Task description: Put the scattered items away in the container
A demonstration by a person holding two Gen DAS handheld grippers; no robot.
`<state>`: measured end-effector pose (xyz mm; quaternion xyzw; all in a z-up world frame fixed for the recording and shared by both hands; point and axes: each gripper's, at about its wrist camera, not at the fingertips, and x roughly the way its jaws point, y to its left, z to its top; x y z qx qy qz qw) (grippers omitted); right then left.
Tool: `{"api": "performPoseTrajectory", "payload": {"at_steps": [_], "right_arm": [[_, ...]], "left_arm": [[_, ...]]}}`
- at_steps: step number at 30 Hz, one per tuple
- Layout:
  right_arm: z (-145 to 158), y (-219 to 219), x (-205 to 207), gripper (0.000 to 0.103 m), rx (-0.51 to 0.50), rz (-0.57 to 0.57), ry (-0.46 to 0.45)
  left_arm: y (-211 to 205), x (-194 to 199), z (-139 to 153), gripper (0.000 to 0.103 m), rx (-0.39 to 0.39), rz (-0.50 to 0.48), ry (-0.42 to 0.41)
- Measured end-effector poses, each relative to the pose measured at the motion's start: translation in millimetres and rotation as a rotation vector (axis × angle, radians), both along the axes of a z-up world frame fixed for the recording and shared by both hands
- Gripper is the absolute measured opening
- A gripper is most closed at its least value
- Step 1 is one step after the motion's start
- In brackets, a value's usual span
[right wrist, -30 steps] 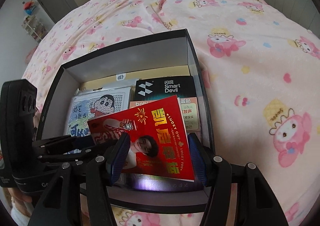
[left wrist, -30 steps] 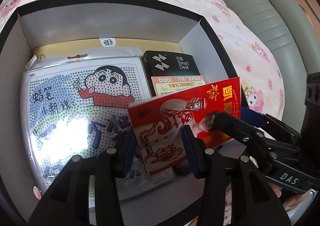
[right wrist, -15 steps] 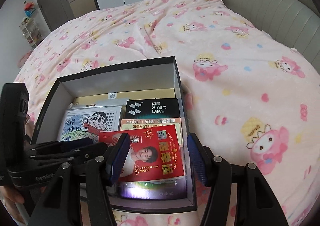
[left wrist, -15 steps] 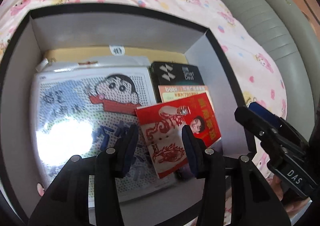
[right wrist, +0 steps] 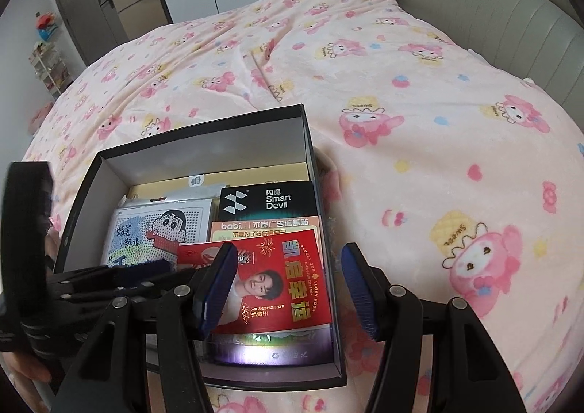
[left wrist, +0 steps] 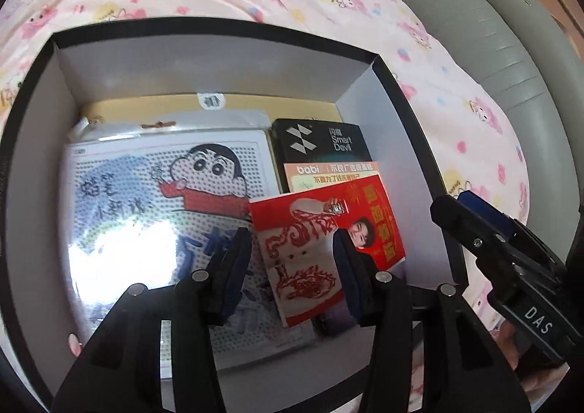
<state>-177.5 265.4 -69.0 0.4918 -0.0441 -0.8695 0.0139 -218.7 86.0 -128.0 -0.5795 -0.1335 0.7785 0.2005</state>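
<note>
- The left gripper (left wrist: pixel 292 267) hangs over the near half of the box (left wrist: pixel 219 62), its fingers parted to a middling gap with nothing pinched between them; the red card (left wrist: pixel 325 230) lies below them, apart from both pads.
- The right gripper (right wrist: pixel 288 285) stands with its fingers spread fairly wide and bare over the box's near right corner; in the left wrist view it shows at four o'clock, outside the box wall.
- The red card, printed with gold characters and a portrait, rests inside the box at its near right, tilted, overlapping the orange babi pack (right wrist: pixel 266 225) at twelve o'clock of it and a dark glossy item (right wrist: pixel 270 347) at six o'clock.
- At nine o'clock of the card lies the cartoon peg-board kit (left wrist: pixel 164 201) in its clear sleeve, filling the left half of the box.
- Farther back, at one o'clock, sits the black Smart Devil box (right wrist: pixel 270 199), with a yellow packet (left wrist: pixel 146 108) beneath everything against the far wall.
- Beyond the box spreads the pink blanket (right wrist: pixel 401 84); no loose item shows on it in either view.
- Judged step: the card's placement appears finished and both tools are free.
- The next move calls for lifting clear of the box and scanning the bed for anything left; whether more remains cannot be told.
</note>
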Motion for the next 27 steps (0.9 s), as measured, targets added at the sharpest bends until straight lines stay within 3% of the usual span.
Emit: {"api": "performPoseTrajectory", "payload": {"at_steps": [4, 10, 13, 16, 17, 20, 22, 25, 27], "right_arm": [[-2, -2, -1, 0.056, 0.006, 0.002, -0.007], [-6, 1, -2, 0.056, -0.001, -0.003, -0.027], [-6, 3, -1, 0.056, -0.016, -0.008, -0.025], [1, 3, 3, 0.056, -0.030, -0.009, 0.000], [7, 3, 8, 0.056, -0.031, -0.009, 0.024], [27, 2, 18, 0.062, -0.018, -0.017, 0.093], [46, 1, 28, 0.065, -0.008, -0.030, 0.163], [72, -2, 46, 0.080, 0.003, -0.061, 0.251], [85, -4, 54, 0.080, 0.002, -0.075, 0.291]], "left_arm": [[16, -2, -6, 0.046, 0.033, -0.066, -0.041], [24, 9, -2, 0.046, 0.035, -0.120, -0.018], [16, 12, 10, 0.046, 0.009, -0.090, 0.038], [8, 23, 37, 0.049, -0.028, -0.054, 0.145], [5, 28, 50, 0.052, -0.048, -0.033, 0.195], [-9, 43, 81, 0.077, -0.137, 0.033, 0.330], [-13, 52, 101, 0.082, -0.185, 0.080, 0.421], [-25, 64, 131, 0.099, -0.215, 0.146, 0.515], [-28, 66, 143, 0.101, -0.221, 0.175, 0.561]]}}
